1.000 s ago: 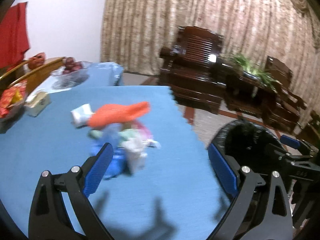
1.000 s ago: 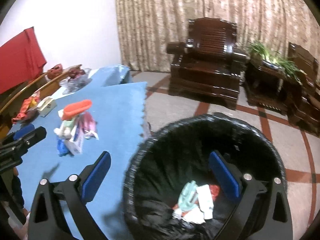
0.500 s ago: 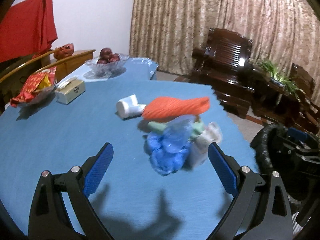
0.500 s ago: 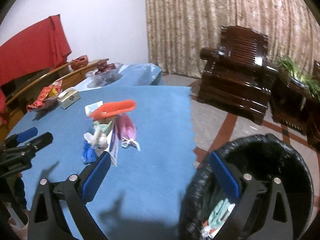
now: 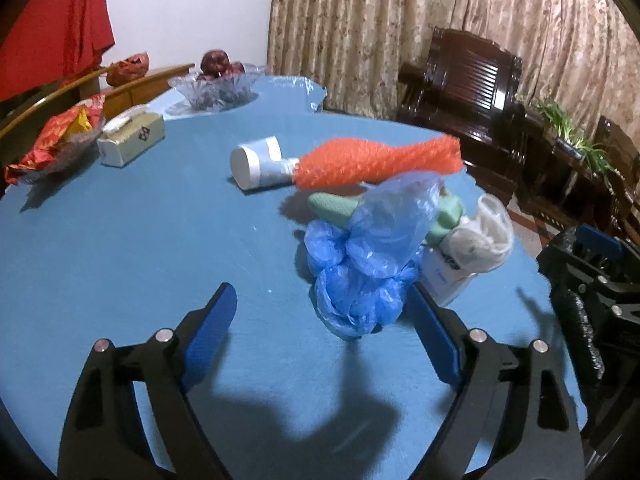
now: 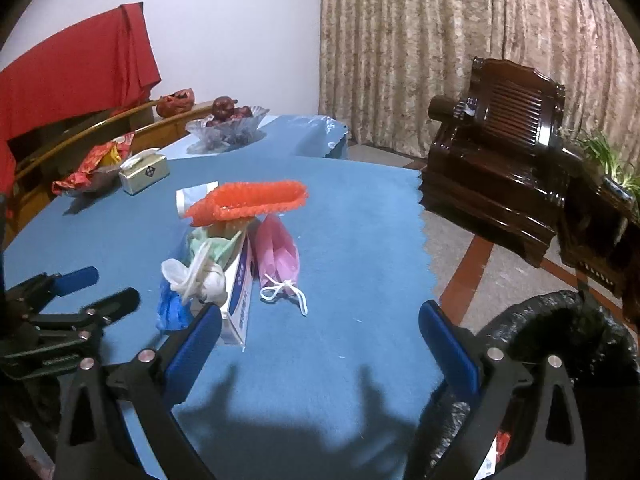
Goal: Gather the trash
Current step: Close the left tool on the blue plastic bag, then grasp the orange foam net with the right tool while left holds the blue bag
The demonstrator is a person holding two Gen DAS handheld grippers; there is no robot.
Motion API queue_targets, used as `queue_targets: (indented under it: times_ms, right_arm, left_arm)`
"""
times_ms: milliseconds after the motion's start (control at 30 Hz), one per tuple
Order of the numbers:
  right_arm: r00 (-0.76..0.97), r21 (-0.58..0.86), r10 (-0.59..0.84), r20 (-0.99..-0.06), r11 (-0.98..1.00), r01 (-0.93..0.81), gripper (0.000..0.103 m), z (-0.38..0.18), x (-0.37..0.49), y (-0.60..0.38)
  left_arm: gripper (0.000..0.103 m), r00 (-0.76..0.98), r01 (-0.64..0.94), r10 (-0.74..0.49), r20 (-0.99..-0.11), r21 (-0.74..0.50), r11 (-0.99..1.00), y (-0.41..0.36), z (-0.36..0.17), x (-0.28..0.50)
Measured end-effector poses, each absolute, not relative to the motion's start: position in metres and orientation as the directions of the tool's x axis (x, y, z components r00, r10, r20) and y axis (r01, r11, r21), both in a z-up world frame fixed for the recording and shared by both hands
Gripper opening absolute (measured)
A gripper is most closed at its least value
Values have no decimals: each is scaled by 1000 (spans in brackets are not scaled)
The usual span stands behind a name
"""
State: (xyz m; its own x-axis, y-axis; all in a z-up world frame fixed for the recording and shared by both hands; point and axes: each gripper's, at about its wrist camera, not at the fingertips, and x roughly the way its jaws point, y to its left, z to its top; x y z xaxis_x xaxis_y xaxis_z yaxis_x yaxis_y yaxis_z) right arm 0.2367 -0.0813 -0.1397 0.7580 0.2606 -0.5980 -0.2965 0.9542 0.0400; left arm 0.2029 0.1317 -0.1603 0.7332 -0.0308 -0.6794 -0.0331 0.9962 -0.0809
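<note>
A pile of trash lies on the blue table [image 5: 120, 248]: a crumpled blue plastic bag [image 5: 356, 276], an orange foam net [image 5: 376, 162], a white tube [image 5: 258, 162], a green piece [image 5: 336, 206], a white cloth [image 5: 480, 240] and a white carton [image 6: 240, 292]. A pink mask [image 6: 278, 256] lies beside them. My left gripper [image 5: 320, 300] is closing, with the blue bag between its jaws near the right finger; the pads do not press it. My right gripper [image 6: 320, 312] is open over bare tablecloth, just short of the pink mask. The black-lined bin [image 6: 560, 320] stands at the right, off the table.
A tissue box [image 5: 132, 140], a glass fruit bowl [image 5: 218, 88] and red snack packets [image 5: 56, 140] sit at the table's far left. Dark wooden armchairs [image 6: 508, 160] and plants [image 5: 576, 140] stand beyond the table's right edge. A red cloth [image 6: 72, 76] hangs at the wall.
Both views have swung from the bin toward the table and come down closer to the pile. The blue bag now lies between the left fingers, which stand slightly narrower.
</note>
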Motion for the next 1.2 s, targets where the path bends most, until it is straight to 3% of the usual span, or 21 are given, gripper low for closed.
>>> queue_targets:
  times_ms: [333,400,433,667,1200]
  right_arm:
    - [743,41,267,-613,950,-308,97,-150,245,-80]
    - [742,45,267,-615,951,-305,97,-151,246,-81]
    - [742,46,266,-616,952,-303,97,-151,247,-81]
    - [741,47,273,-613,950,-310,97,-150,246,-79]
    - [746,57,326,-581,930,-362,97,-133,235,-59]
  left_arm:
    - [71,683,-18,-87,-725,-136,990,124,-186,232]
    - [64,673,-4,-118,-730,-164,986,122,-189,236]
    - [55,665,7,-143,-733,-186,983,121,-190,237]
    - [38,675,-4,-136,-725,-188,982,122,-183,233]
    - [34,729,-127,-12,-685,-152,980,177,-143,182]
